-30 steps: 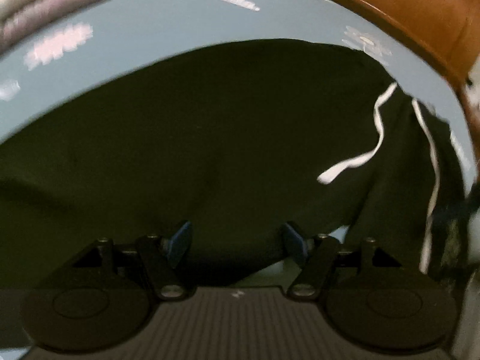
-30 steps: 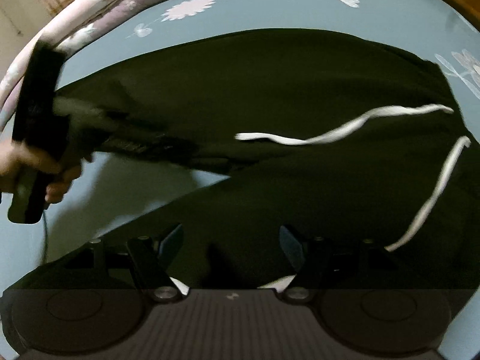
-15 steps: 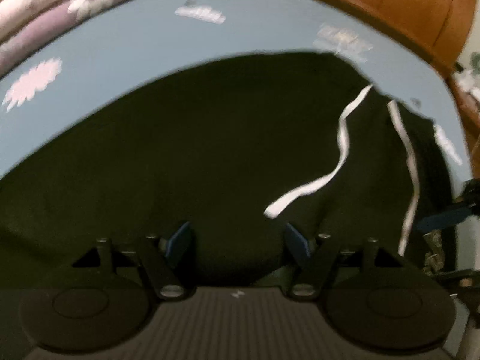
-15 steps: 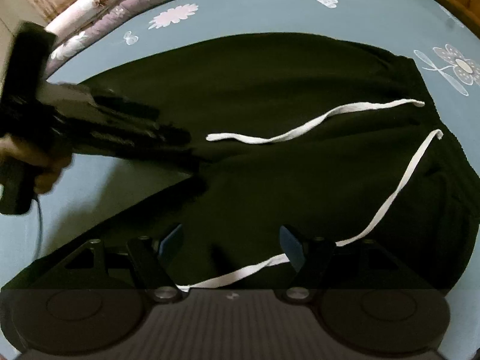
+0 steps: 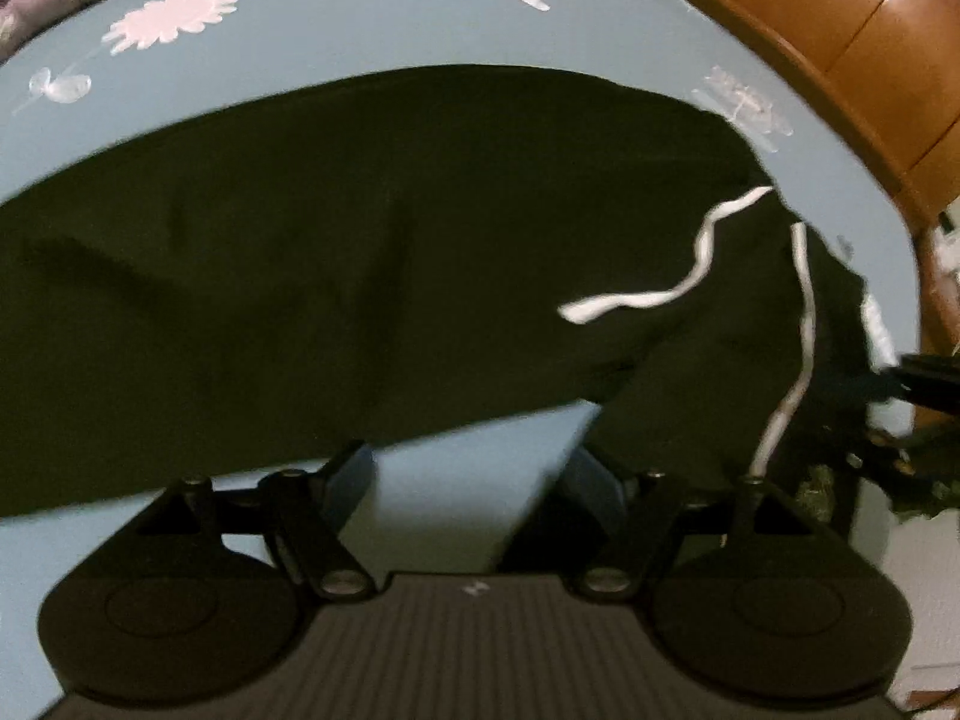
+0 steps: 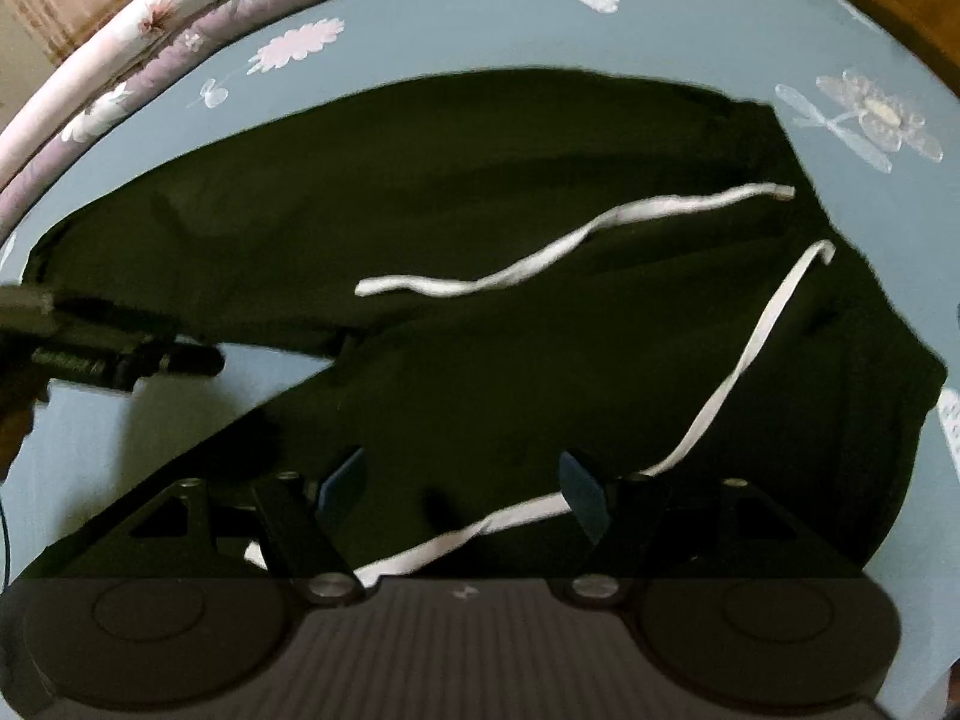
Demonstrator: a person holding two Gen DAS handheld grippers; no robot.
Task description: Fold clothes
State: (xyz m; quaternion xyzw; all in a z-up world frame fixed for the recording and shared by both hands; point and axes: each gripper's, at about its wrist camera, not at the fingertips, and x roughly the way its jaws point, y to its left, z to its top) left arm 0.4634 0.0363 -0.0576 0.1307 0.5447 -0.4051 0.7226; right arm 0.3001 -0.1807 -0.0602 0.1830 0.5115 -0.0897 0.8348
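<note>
Black trousers (image 5: 360, 252) with white drawstrings (image 5: 660, 297) lie spread on a light blue flowered sheet (image 5: 360, 30). My left gripper (image 5: 471, 468) is open, its fingers over the bare sheet in the gap between the two legs, just short of the fabric edge. In the right wrist view the trousers (image 6: 480, 180) fill the middle. My right gripper (image 6: 461, 480) is open above the near leg, and one drawstring (image 6: 738, 360) runs down past its right finger and under it. The other drawstring (image 6: 540, 252) lies across the upper leg. The left gripper's fingers (image 6: 180, 360) show at the left edge.
A brown wooden headboard (image 5: 840, 30) borders the bed on the right. A rolled pink and purple flowered quilt (image 6: 120, 60) lies along the far left. A hand (image 6: 18, 414) holds the left gripper. The right gripper's dark body (image 5: 924, 372) reaches in at the right edge.
The left gripper has drawn back off the black fabric onto the blue sheet between the legs. The right gripper has shifted slightly; the long drawstring now runs under its fingers.
</note>
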